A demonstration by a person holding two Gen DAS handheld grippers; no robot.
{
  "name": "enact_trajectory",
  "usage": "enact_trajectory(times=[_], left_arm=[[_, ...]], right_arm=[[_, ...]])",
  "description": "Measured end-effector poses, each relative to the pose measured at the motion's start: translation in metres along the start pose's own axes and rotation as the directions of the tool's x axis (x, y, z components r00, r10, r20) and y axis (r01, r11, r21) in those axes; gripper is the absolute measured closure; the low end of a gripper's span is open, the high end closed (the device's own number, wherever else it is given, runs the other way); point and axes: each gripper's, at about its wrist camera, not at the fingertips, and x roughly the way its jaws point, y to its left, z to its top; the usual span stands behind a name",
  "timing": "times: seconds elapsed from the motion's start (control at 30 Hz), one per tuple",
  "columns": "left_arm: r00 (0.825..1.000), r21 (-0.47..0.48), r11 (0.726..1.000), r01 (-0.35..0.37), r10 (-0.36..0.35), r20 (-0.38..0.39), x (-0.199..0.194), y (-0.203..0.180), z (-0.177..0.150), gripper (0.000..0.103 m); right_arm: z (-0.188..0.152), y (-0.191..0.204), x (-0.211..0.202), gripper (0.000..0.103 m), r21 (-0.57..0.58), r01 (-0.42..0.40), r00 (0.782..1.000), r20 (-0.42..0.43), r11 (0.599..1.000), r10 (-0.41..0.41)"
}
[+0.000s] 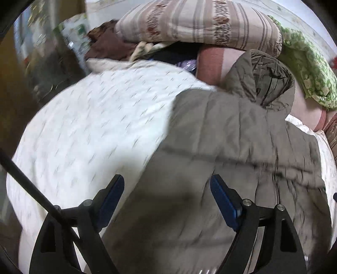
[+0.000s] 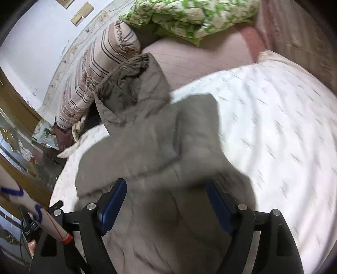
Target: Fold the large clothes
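A grey-brown quilted coat [image 1: 221, 147] lies spread on a bed covered with a white quilt [image 1: 94, 126], its hood [image 1: 267, 78] toward the piled bedding at the bed's far side. The left gripper [image 1: 166, 189] hangs over the coat's lower part with its fingers [image 1: 111, 196] spread wide and nothing gripped; the left finger is over the quilt at the coat's edge, the right one over the coat. In the right wrist view the right gripper [image 2: 166, 194] is also spread wide, released, above the coat [image 2: 158, 158]. A raised fold of the coat blurs across the right finger [image 2: 219, 202]; whether the cloth touches its pad cannot be told. Beyond the hood [image 2: 134, 84] sit a striped pillow [image 2: 99, 69], a pink blanket [image 2: 200, 61] and a green leafy quilt [image 2: 185, 19]. At the lower left edge of that view a pale sleeve [image 2: 27, 200] with blue marks shows. Both pictures are blurred.
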Motion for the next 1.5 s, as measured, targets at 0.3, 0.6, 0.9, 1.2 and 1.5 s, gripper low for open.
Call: enact_trajectory(times=[0.3, 0.6, 0.9, 1.2, 1.5], left_arm=[[0.994, -0.042, 0.996, -0.072, 0.068, -0.086, -0.016, 0.054, -0.051, 0.020], [0.951, -0.119, 0.993, -0.003, -0.034, -0.309, 0.020, 0.075, -0.071, 0.036], [0.948, -0.134, 0.991, 0.006, -0.048, -0.313, 0.010, 0.080, -0.082, 0.062], [0.967, -0.124, 0.992, 0.022, -0.052, -0.248, -0.023, 0.085, -0.093, 0.084], [1.000, -0.129, 0.992, 0.017, -0.017, -0.001, -0.079, 0.080, -0.078, 0.049]], right_arm=[[-0.047, -0.037, -0.028, 0.019, 0.053, 0.107, 0.988, -0.121, 0.993, -0.100], [-0.068, -0.067, -0.011, 0.019, 0.191, 0.171, 0.945, -0.308, 0.967, -0.106], [-0.103, -0.042, -0.034, 0.031, 0.125, 0.244, 0.934, -0.296, 0.962, -0.198], [-0.108, -0.035, -0.046, 0.085, 0.042, 0.275, 0.919, -0.304, 0.961, -0.250], [-0.090, -0.017, -0.093, 0.023, 0.039, 0.154, 0.987, -0.057, 0.987, -0.152]])
